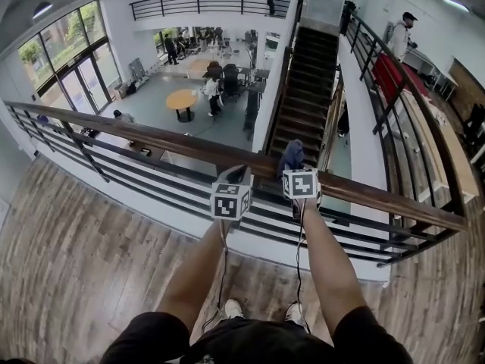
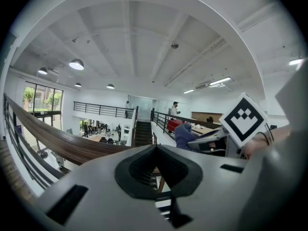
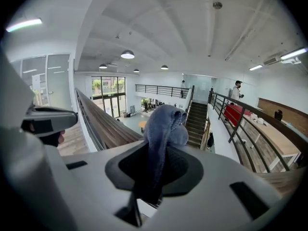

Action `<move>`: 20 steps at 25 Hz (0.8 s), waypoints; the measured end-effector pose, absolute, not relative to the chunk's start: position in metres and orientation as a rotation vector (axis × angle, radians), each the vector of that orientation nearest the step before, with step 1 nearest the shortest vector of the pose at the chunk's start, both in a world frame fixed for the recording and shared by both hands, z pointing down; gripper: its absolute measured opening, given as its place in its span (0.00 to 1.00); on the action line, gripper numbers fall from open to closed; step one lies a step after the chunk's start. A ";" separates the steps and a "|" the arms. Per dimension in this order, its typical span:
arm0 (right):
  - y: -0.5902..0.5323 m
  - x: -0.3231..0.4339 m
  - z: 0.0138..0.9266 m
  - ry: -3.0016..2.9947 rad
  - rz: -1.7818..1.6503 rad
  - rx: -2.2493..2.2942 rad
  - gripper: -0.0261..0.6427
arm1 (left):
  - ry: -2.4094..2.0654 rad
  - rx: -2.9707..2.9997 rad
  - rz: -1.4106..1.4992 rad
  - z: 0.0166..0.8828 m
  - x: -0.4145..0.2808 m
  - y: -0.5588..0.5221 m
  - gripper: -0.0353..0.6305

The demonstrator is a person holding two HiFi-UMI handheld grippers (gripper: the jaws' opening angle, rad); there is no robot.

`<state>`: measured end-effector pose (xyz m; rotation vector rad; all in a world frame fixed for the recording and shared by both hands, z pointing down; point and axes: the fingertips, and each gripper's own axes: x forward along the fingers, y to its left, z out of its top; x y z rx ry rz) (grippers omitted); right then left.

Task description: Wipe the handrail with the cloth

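- Right gripper (image 3: 153, 179): jaws pinching the blue cloth (image 3: 163, 124), which stands up out of them, bunched over the wooden handrail (image 1: 167, 139).
- Left gripper (image 2: 161, 174): jaws pressed together, empty, at the handrail.

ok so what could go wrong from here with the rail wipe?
1. The cloth is bunched and pinched in the right gripper by a narrow fold, at the edge above the open hall. If it slips, it could drop toward the people below.
2. The left gripper is close beside the right one at the handrail, so a leftward stroke may bump it.
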<state>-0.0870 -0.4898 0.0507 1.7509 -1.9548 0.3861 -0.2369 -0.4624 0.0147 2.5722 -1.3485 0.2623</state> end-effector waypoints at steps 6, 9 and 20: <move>-0.471 -0.039 0.050 -1.917 0.401 1.772 0.16 | -1.317 2.583 0.277 0.013 -0.194 -0.448 0.06; -0.460 -0.008 0.050 -1.900 0.406 1.782 0.16 | -1.301 2.598 0.284 0.010 -0.168 -0.441 0.06; -0.405 0.123 0.048 -1.844 0.453 1.872 0.16 | -1.190 2.661 0.289 0.003 -0.032 -0.405 0.06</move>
